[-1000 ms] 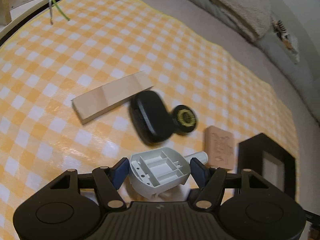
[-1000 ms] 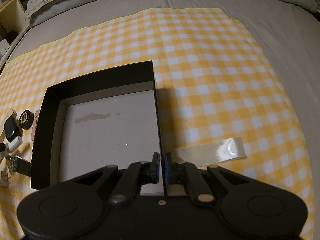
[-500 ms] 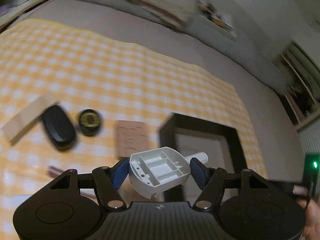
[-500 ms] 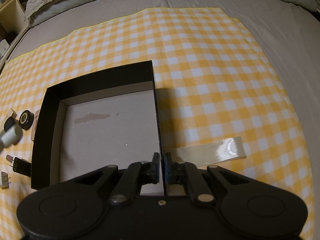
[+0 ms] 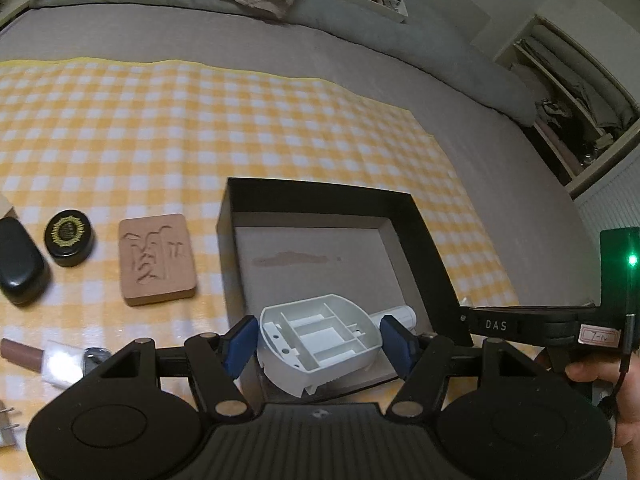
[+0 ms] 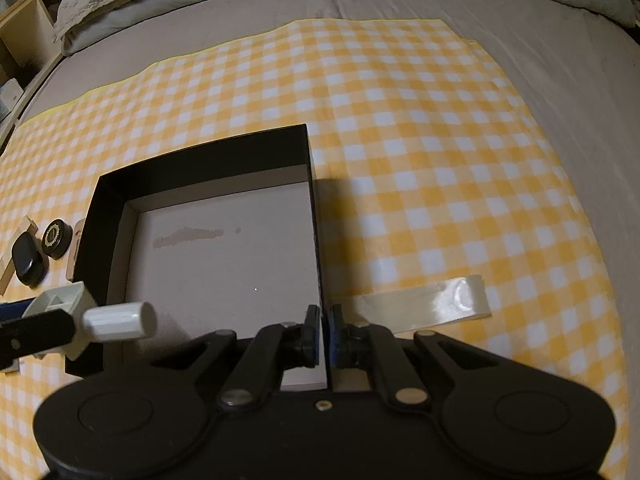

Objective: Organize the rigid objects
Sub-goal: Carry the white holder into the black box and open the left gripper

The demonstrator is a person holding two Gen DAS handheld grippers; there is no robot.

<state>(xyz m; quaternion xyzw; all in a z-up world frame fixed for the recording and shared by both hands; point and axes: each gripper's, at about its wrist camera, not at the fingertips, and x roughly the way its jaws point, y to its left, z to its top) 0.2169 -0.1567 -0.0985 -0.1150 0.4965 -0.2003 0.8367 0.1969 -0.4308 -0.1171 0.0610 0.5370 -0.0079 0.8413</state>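
Note:
My left gripper [image 5: 319,338] is shut on a white plastic part [image 5: 320,340] with ribbed compartments and a round stub. It holds the part above the near left corner of the open black box [image 5: 416,220]. In the right wrist view the part [image 6: 116,320] comes in from the left over the box's left wall. My right gripper [image 6: 325,330] is shut on the near right wall of the black box [image 6: 200,152]. The box floor is bare grey card.
Left of the box lie a carved terracotta tile [image 5: 156,258], a round black tin with a gold emblem [image 5: 69,237] and a black oval case [image 5: 18,264]. Small bits lie near the left edge [image 5: 60,360]. A strip of tape [image 6: 424,304] lies right of the box.
My left gripper has carried the white part to the right, from above the loose objects to above the box's near left corner. My right gripper has stayed clamped on the box wall.

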